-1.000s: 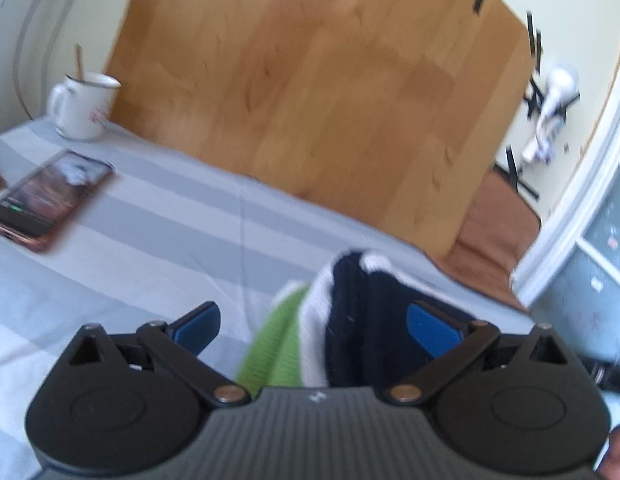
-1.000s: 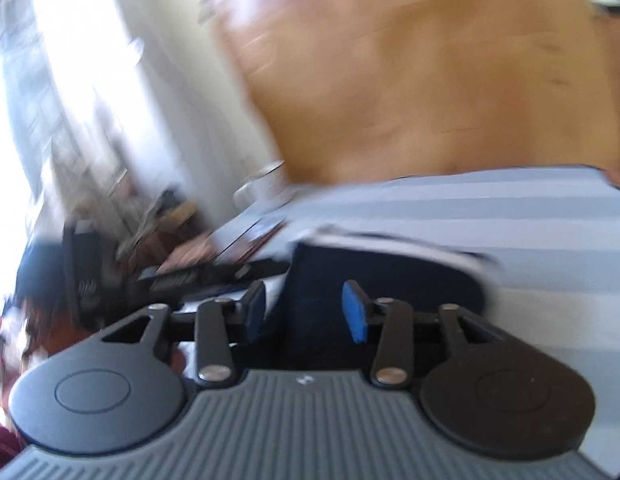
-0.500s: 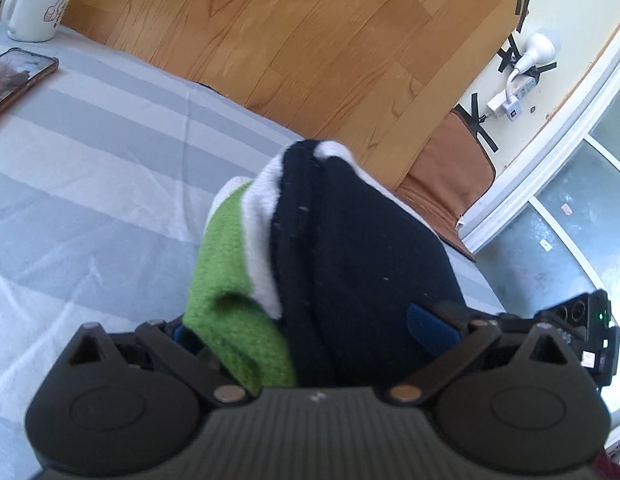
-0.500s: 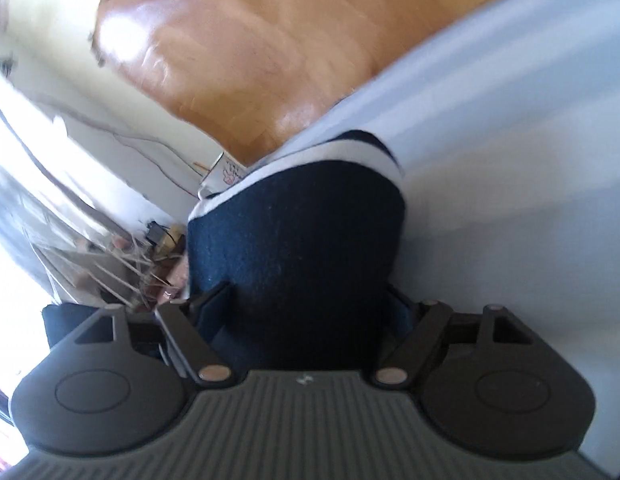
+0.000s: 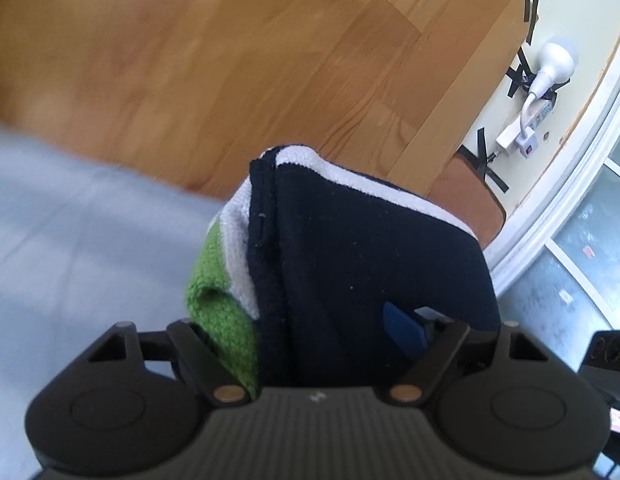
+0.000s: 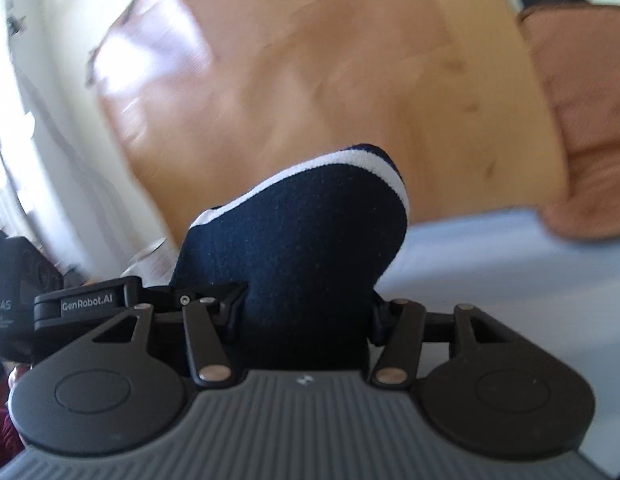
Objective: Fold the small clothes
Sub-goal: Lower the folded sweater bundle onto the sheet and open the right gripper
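A small knitted garment [image 5: 350, 264], navy with white stripes and a green part, is bunched between the jaws of my left gripper [image 5: 310, 332]. The jaws stand wide, with the cloth filling the gap; only the right blue pad [image 5: 402, 328] shows. In the right wrist view the same navy cloth with a white stripe [image 6: 301, 240] fills the gap of my right gripper [image 6: 305, 312], whose fingertips are hidden under it. Both grippers hold the cloth above the striped grey-blue bedsheet [image 5: 69, 240].
A wooden board [image 5: 229, 60] leans against the wall behind the bed. A white lamp and power strip [image 5: 546, 76] are taped to the wall at right. A brown cushion [image 6: 582, 120] lies at the bed's edge. The other gripper's body [image 6: 85, 304] shows at left.
Both grippers have lifted and tilted with the cloth; the mug and phone have left the left view. The garment now fills more of both views.
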The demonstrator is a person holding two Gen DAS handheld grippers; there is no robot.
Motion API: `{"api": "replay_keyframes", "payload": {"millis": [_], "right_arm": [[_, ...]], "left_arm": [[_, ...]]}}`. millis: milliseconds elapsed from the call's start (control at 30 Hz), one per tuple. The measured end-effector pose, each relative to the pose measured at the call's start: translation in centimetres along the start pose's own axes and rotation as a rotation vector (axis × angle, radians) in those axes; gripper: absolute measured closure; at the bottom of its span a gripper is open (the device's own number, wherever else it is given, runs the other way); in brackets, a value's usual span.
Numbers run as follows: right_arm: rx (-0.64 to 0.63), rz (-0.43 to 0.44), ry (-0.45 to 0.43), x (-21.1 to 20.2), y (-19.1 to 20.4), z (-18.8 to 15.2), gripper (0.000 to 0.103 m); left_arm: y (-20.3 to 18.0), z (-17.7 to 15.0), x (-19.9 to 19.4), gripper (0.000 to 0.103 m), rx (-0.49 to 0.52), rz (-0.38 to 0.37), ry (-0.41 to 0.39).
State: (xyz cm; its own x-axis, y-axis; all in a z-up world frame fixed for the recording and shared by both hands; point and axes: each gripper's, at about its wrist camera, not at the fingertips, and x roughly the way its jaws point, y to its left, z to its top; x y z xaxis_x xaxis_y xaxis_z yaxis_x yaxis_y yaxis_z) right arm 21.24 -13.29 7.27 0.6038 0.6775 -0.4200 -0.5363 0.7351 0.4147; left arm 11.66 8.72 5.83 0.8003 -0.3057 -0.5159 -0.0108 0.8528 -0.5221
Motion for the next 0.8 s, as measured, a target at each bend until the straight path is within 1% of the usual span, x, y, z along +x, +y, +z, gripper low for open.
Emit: {"api": "replay_keyframes", "payload": {"millis": [100, 167, 267, 300, 333, 367, 400, 433, 500, 633, 667, 733, 800], "right_arm": [[0.018, -0.051, -0.033, 1.8, -3.1, 2.0, 0.045], [0.045, -0.075, -0.023, 3.8, -5.4, 2.9, 0.045], [0.077, -0.125, 0.023, 7.3, -8.6, 2.5, 0.044], [0.095, -0.144, 0.034, 8.3, -9.4, 1.8, 0.042], [0.138, -0.165, 0.045, 9.0, -10.2, 1.2, 0.038], [0.205, -0.169, 0.067, 9.1, -10.9, 1.5, 0.035], [0.224, -0.128, 0.049, 8.8, -11.4, 1.6, 0.033], [0.235, -0.116, 0.05, 8.7, -11.8, 1.6, 0.032], [0.274, -0.122, 0.053, 8.5, -12.3, 1.4, 0.03], [0.296, -0.146, -0.005, 7.4, -12.4, 1.2, 0.025], [0.297, -0.157, -0.026, 6.7, -12.4, 0.9, 0.024], [0.3, -0.187, -0.041, 6.2, -12.7, 0.6, 0.024], [0.292, -0.214, -0.051, 5.1, -12.2, 0.2, 0.024]], "left_arm": [[-0.6, 1.9, 4.9, 0.024, 0.015, -0.008, -0.002], [-0.4, 2.5, 7.8, 0.024, 0.016, 0.001, 0.008], [0.9, 2.1, 12.1, 0.022, 0.004, 0.051, 0.053], [1.3, 1.6, 13.3, 0.018, 0.001, 0.093, 0.078], [1.6, 1.8, 13.7, 0.015, -0.023, 0.094, 0.108], [1.6, 1.7, 13.5, 0.013, -0.007, 0.085, 0.098], [1.5, 1.6, 13.2, 0.008, 0.001, 0.094, 0.085], [1.4, 1.4, 13.2, 0.007, 0.007, 0.107, 0.086], [1.2, 1.1, 13.0, 0.005, 0.022, 0.111, 0.084], [0.1, 0.5, 12.1, 0.003, 0.063, 0.162, 0.029], [-0.3, 0.5, 11.8, 0.002, 0.086, 0.182, 0.004], [-1.3, 0.4, 11.0, 0.0, 0.141, 0.226, -0.031], [-2.1, -0.4, 10.4, 0.0, 0.188, 0.266, -0.027]]}}
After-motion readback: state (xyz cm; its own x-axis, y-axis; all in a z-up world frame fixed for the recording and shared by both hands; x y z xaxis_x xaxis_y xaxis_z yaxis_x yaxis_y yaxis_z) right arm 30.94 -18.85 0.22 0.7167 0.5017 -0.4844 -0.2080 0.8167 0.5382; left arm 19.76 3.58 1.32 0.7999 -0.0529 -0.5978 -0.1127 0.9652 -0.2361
